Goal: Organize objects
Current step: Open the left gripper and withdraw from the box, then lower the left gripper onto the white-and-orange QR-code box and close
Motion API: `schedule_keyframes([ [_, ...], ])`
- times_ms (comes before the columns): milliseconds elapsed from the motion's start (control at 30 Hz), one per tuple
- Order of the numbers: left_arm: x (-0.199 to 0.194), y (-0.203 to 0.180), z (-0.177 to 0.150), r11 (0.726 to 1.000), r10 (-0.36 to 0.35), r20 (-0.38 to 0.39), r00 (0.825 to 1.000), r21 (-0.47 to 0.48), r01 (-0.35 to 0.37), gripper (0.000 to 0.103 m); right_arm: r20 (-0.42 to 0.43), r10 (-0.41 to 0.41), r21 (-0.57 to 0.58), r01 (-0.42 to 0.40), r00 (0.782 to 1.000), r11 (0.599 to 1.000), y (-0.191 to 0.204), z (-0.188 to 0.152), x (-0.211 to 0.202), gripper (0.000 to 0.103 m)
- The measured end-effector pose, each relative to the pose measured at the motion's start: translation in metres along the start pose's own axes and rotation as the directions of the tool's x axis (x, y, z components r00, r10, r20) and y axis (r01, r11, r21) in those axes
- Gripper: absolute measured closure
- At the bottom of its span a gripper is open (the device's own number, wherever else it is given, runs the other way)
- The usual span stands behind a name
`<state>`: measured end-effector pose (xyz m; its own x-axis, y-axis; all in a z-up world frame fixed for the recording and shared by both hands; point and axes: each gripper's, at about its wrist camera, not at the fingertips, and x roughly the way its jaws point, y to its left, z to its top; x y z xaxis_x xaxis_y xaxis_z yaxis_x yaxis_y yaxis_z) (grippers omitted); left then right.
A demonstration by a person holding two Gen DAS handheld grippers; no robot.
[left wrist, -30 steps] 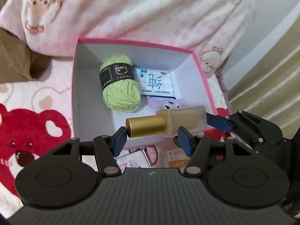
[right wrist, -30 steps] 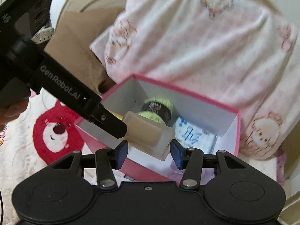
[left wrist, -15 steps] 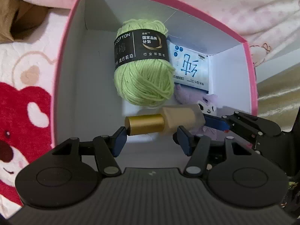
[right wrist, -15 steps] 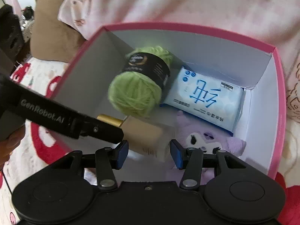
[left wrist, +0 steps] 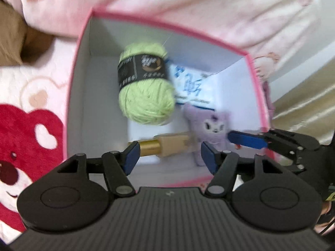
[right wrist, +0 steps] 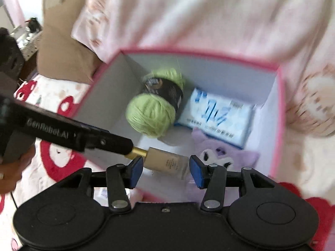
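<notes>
The bottle (left wrist: 169,146) is a squarish, frosted beige flask with a shiny gold cap at one end, lying on its side low inside the pink-rimmed box (left wrist: 171,27), near the box's front wall. In the left wrist view it lies crosswise just ahead of the left gripper (left wrist: 170,154), gold cap toward the left fingertip and beige body reaching toward the right one; both blue pads stand spread with a gap on either side, so these tongs are wide apart and grip nothing. In the right wrist view the bottle (right wrist: 165,161) again sits between and just beyond the spread fingertips of the right gripper (right wrist: 166,170), which also clasps nothing, its pads clear of the glass. Behind the bottle a green yarn ball (left wrist: 146,87) with a black paper band lies mid-box, a white and blue tissue pack (left wrist: 192,83) sits toward the back right, and a purple plush toy (left wrist: 209,129) lies at the right, just beside the bottle's base. The right wrist view alone shows the left tool's black finger reaching in over the gold cap, though whether it touches the cap cannot be told, along with small print on the bottle's beige face. The left wrist view alone shows one blue finger of the right tool coming in from the right near the plush toy, and the red bear blanket (left wrist: 25,138) beside the box. Both views are motion-blurred.
</notes>
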<state>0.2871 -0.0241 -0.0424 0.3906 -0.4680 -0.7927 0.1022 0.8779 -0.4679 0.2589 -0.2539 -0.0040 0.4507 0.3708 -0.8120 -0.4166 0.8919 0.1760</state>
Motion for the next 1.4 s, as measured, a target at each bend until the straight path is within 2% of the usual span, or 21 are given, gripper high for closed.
schedule_keyframes([
  [167, -0.053, -0.022, -0.014, 0.996, -0.027, 0.057, 0.998, 0.081, 0.023, 0.034, 0.086, -0.012, -0.004, 0.013, 0.996, 1.0, 0.005, -0.015, -0.067, 0.047],
  [333, -0.096, -0.043, -0.031, 0.985, -0.066, 0.061, 0.996, 0.162, 0.055, 0.028, 0.131, -0.028, 0.004, 0.027, 0.991, 1.0, 0.019, -0.037, -0.118, 0.045],
  [467, -0.121, -0.056, -0.046, 0.976, -0.042, 0.076, 0.996, 0.215, 0.025, 0.024, 0.141, -0.004, 0.018, 0.002, 0.99, 1.0, 0.03, -0.05, -0.144, 0.039],
  [533, -0.129, -0.06, -0.056, 0.973, -0.035, 0.085, 0.996, 0.23, 0.015, 0.024, 0.143, -0.001, 0.002, 0.0, 0.99, 1.0, 0.038, -0.058, -0.153, 0.038],
  [633, -0.131, -0.069, -0.072, 0.967, 0.02, 0.096, 0.995, 0.25, -0.044, 0.018, 0.157, 0.018, 0.007, -0.019, 0.987, 1.0, 0.048, -0.072, -0.162, 0.036],
  [733, -0.125, -0.079, -0.088, 0.954, 0.046, 0.095, 0.994, 0.292, -0.072, 0.015, 0.171, 0.028, 0.009, -0.03, 0.985, 1.0, 0.055, -0.086, -0.161, 0.028],
  [867, -0.114, -0.089, -0.105, 0.934, 0.065, 0.108, 0.992, 0.345, -0.098, 0.015, 0.169, 0.043, 0.028, -0.048, 0.985, 0.998, 0.056, -0.102, -0.147, 0.026],
  [933, -0.109, -0.089, -0.112, 0.938, 0.072, 0.142, 0.987, 0.326, -0.115, 0.015, 0.173, 0.034, 0.036, -0.041, 0.984, 0.999, 0.054, -0.112, -0.136, 0.022],
  [1000, -0.106, -0.085, -0.116, 0.946, 0.053, 0.152, 0.987, 0.307, -0.098, 0.015, 0.198, 0.031, 0.041, -0.04, 0.98, 0.998, 0.05, -0.127, -0.122, 0.016],
  [1167, -0.098, -0.072, -0.124, 0.966, 0.007, 0.184, 0.983, 0.252, -0.054, 0.015, 0.213, -0.051, 0.049, 0.042, 0.976, 0.998, 0.038, -0.156, -0.077, 0.016],
  [1233, -0.089, -0.069, -0.127, 0.967, 0.011, 0.18, 0.984, 0.25, -0.056, 0.015, 0.217, -0.09, 0.066, 0.077, 0.972, 0.995, 0.035, -0.161, -0.064, 0.016],
  [1333, -0.069, -0.065, -0.128, 0.97, 0.012, 0.153, 0.988, 0.238, -0.049, 0.016, 0.256, -0.087, 0.107, 0.061, 0.963, 0.992, 0.028, -0.166, -0.051, 0.016],
  [1400, -0.053, -0.062, -0.128, 0.97, 0.016, 0.13, 0.991, 0.238, -0.047, 0.016, 0.248, -0.102, 0.089, 0.082, 0.963, 0.993, 0.03, -0.164, -0.042, 0.016],
])
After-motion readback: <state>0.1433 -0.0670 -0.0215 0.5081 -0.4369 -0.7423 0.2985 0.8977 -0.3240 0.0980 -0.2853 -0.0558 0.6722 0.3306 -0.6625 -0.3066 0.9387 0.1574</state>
